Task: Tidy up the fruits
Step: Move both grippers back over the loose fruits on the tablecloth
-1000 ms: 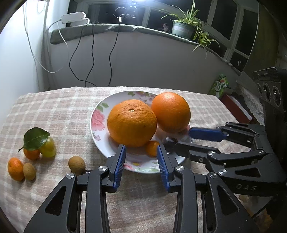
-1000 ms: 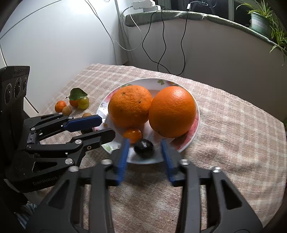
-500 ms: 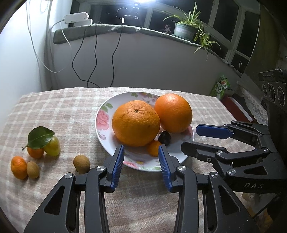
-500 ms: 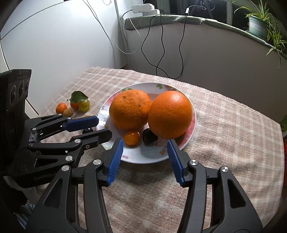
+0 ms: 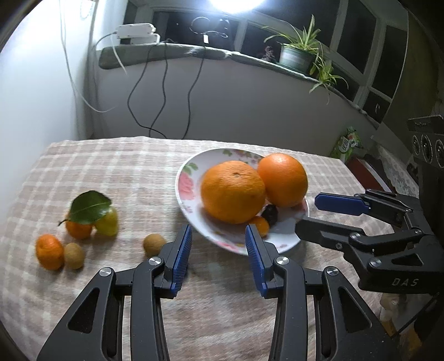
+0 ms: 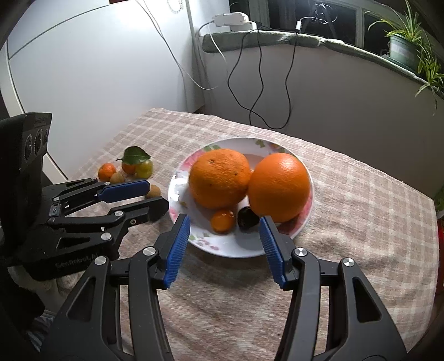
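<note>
A floral plate (image 6: 219, 244) (image 5: 188, 177) holds two large oranges (image 6: 220, 177) (image 6: 279, 186), a small orange fruit (image 6: 222, 220) and a dark fruit (image 6: 247, 218). Loose on the cloth lie a small orange (image 5: 49, 251), two brown fruits (image 5: 73, 251) (image 5: 153, 243), a leafed orange (image 5: 79, 227) and a yellow-green fruit (image 5: 108, 222). My left gripper (image 5: 217, 257) is open and empty above the cloth by the plate's near rim. My right gripper (image 6: 224, 248) is open and empty in front of the plate; it also shows in the left wrist view (image 5: 319, 216).
A checked cloth (image 6: 360, 222) covers the table. A white wall stands at the left. A ledge behind carries power strips (image 6: 230, 19), hanging cables (image 6: 258, 83) and potted plants (image 6: 402, 47). A green packet (image 5: 348, 143) sits past the table's right edge.
Both grippers have drawn back from the plate and risen. The right gripper let the dark fruit go on the plate and opened wide. The left view has swung left.
</note>
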Demonstrator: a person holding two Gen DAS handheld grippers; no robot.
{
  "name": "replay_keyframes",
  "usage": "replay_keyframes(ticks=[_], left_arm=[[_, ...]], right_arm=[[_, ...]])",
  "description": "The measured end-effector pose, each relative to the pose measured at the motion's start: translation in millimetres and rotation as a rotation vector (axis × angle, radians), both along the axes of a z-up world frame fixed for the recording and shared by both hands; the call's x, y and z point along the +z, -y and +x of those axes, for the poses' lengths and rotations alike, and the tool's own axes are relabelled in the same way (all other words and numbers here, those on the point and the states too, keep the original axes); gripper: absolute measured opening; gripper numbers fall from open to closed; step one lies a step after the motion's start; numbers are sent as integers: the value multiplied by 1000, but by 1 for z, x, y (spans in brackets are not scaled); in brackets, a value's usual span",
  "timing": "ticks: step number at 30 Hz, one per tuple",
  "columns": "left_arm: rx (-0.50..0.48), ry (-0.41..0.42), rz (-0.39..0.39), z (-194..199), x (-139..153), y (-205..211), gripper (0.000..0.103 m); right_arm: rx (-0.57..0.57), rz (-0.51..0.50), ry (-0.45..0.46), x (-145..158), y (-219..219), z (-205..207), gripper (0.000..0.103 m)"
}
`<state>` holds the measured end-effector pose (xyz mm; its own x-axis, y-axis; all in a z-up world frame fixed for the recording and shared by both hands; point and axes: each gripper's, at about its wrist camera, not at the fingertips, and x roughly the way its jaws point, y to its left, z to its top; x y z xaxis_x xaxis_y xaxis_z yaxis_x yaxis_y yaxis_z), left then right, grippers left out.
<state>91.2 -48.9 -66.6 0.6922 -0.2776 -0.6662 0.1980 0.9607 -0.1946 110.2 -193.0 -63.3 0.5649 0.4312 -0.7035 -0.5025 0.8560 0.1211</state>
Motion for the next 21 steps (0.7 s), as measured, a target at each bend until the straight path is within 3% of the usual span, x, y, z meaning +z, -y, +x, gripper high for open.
replay_keyframes(ticks=[2,4,9,13,21], left_arm=[[11,5,4,-3,1,-7,41],[28,10,9,-7,2,-16,45],[75,8,19,-16,0,-44,45],[114,6,35,-25,-1,-66,46],[203,-8,38,-39,-8,-113,46]], right_arm=[[13,4,8,1,-5,-3,69],[33,2,12,2,-13,-7,69],[76,-5,14,1,-30,-14,69],[110,0,18,0,-44,-21,76],[187,0,8,-5,-78,-29,76]])
